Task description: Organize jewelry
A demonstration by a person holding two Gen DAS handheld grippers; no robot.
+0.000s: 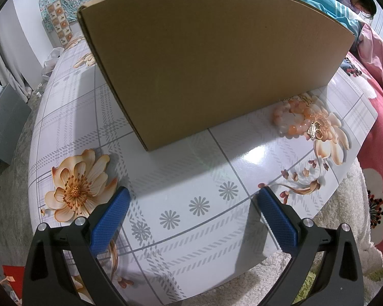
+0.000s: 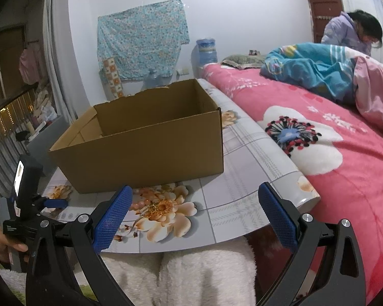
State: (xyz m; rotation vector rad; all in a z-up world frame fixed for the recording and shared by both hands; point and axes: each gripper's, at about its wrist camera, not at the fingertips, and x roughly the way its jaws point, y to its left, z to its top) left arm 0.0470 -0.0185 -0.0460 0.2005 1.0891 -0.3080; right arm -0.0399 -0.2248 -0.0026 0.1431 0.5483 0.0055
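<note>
A brown cardboard box (image 1: 204, 58) stands open-topped on the flower-print table (image 1: 191, 183); the right wrist view shows the box (image 2: 145, 150) from its front. At the box's front right corner lies a peach bead bracelet (image 1: 291, 121) with a gold chain piece (image 1: 314, 131) beside it. The right wrist view shows the same beads (image 2: 138, 205) and gold piece (image 2: 150, 210) on a printed flower. My left gripper (image 1: 192, 204) hovers low over the table's near edge, open and empty. My right gripper (image 2: 195, 199) is open and empty above the near edge, with the jewelry just ahead of its left finger.
A bed with a pink flowered blanket (image 2: 319, 137) runs along the table's right side, with a person (image 2: 352, 30) at its far end. A white fluffy cover (image 2: 186, 275) lies below the near edge. A hand (image 2: 2, 242) holds the other gripper's handle at left.
</note>
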